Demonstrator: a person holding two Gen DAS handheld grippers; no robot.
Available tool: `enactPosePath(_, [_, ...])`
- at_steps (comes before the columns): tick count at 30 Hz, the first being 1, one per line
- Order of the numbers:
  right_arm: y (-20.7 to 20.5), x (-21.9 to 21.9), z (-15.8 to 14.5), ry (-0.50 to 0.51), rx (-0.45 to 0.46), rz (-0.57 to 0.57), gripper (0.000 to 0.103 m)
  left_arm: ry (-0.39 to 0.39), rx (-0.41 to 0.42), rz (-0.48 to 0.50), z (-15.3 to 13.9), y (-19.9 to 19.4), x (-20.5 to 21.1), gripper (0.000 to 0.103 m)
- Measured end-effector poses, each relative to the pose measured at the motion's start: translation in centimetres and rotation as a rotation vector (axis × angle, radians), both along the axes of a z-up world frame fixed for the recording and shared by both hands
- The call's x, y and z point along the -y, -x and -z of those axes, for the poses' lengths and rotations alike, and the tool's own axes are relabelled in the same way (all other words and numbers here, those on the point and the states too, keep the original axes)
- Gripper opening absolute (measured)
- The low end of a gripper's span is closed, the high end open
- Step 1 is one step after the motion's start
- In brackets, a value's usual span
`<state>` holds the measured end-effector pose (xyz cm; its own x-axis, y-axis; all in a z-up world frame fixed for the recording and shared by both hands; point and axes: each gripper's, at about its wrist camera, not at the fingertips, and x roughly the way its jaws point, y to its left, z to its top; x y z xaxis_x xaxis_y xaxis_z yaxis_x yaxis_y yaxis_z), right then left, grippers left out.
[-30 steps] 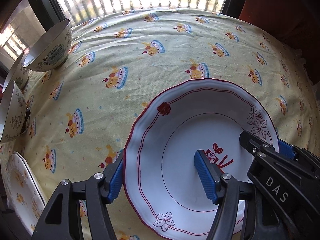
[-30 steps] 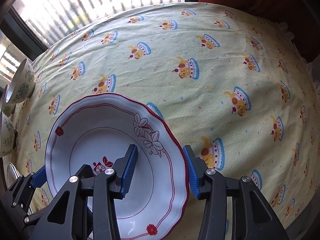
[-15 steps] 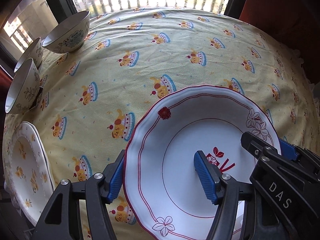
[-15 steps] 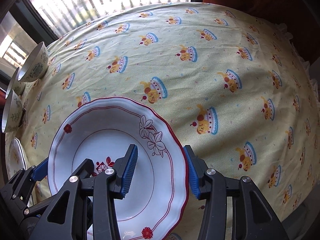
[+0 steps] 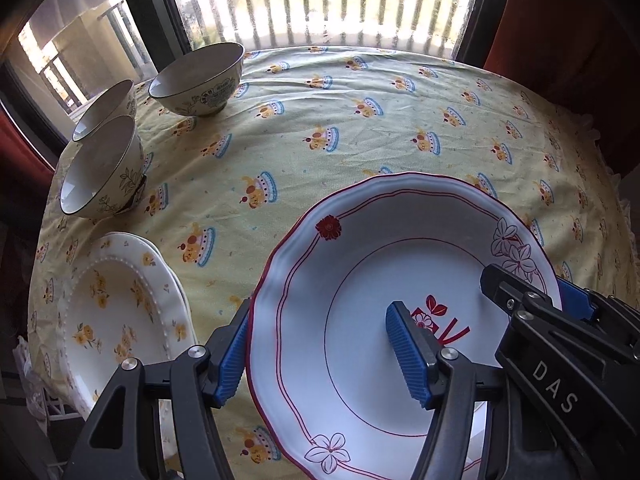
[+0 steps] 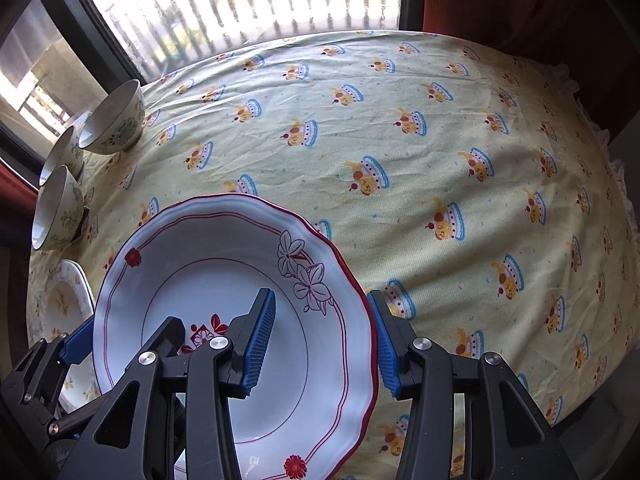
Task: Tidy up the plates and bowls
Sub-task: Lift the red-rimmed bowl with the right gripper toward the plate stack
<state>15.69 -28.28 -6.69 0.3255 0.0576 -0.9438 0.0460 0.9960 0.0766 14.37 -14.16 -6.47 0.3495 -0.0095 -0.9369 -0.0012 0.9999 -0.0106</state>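
- The white scalloped plate with a red rim and flower prints (image 5: pixel 360 300) now sits higher above the yellow cake-print tablecloth (image 5: pixel 360 120), carried up between the left gripper (image 5: pixel 320 348) and right gripper (image 6: pixel 320 340).
- It has drifted toward the left side of the table, nearer the cream plate with yellow flowers (image 5: pixel 120 308), which showed only as a sliver at the edge before and is now almost fully in the left wrist view.
- The three cream patterned bowls (image 5: pixel 104 168) have moved from the frame edge into clearer view.
- More of the barred window (image 5: pixel 320 0) shows.
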Motion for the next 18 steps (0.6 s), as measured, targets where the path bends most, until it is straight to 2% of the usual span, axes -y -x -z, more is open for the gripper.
enactPosePath(7, [0.9, -3.0, -1.9, 0.003, 0.027, 0.023, 0.051, 0.028, 0.040, 0.017, -1.8, 0.7, -3.4, 0.066])
enactPosePath(13, [1.6, -6.7, -3.5, 0.048, 0.063, 0.008, 0.051, 0.057, 0.040, 0.001, -2.5, 1.4, -7.0, 0.065])
enactPosePath(18, [2.3, -9.8, -4.2, 0.042, 0.079, 0.005, 0.051, 0.059, 0.049, -0.009, -3.1, 2.1, -10.0, 0.065])
